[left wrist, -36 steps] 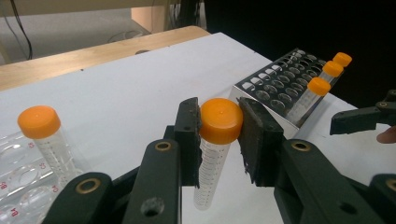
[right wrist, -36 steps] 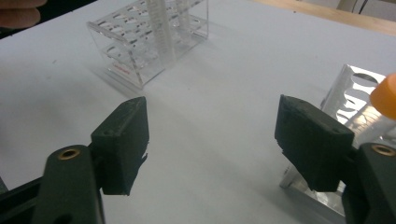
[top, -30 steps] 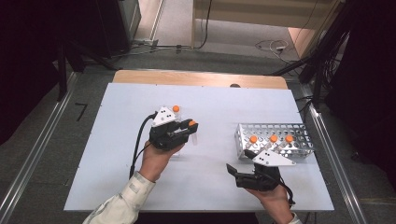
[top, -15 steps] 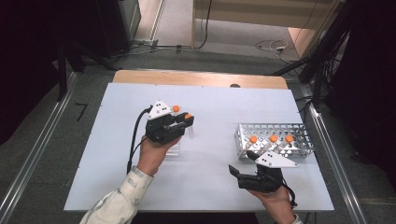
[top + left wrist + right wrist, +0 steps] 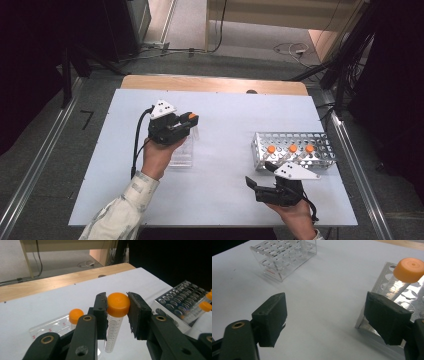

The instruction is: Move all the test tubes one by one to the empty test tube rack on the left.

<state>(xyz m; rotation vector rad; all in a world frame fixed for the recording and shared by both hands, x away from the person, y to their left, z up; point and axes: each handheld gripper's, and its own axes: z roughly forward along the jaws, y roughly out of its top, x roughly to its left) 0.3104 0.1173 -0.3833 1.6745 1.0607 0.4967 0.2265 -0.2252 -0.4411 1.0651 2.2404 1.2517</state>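
My left gripper (image 5: 117, 313) is shut on the orange cap of a clear graduated tube (image 5: 113, 327), which hangs upright from the jaws. In the high view this gripper (image 5: 189, 122) sits left of centre, over the far end of a clear plastic rack (image 5: 181, 154). A second orange-capped tube (image 5: 75, 315) stands in that clear rack (image 5: 50, 326). My right gripper (image 5: 254, 184) rests low at the front right, jaws wide open with nothing between them (image 5: 327, 317), just left of a metal rack (image 5: 392, 287) that holds an orange-capped tube (image 5: 409, 269).
The metal rack (image 5: 295, 149) at the right carries three orange-capped tubes along its near side. The clear rack (image 5: 284, 260) stands beyond the right gripper. A wooden strip (image 5: 215, 84) edges the far side of the white table (image 5: 225, 120). Dark equipment flanks both sides.
The left gripper has carried the tube leftward and slightly farther from the person, over the clear rack. The right gripper has stayed where it was.
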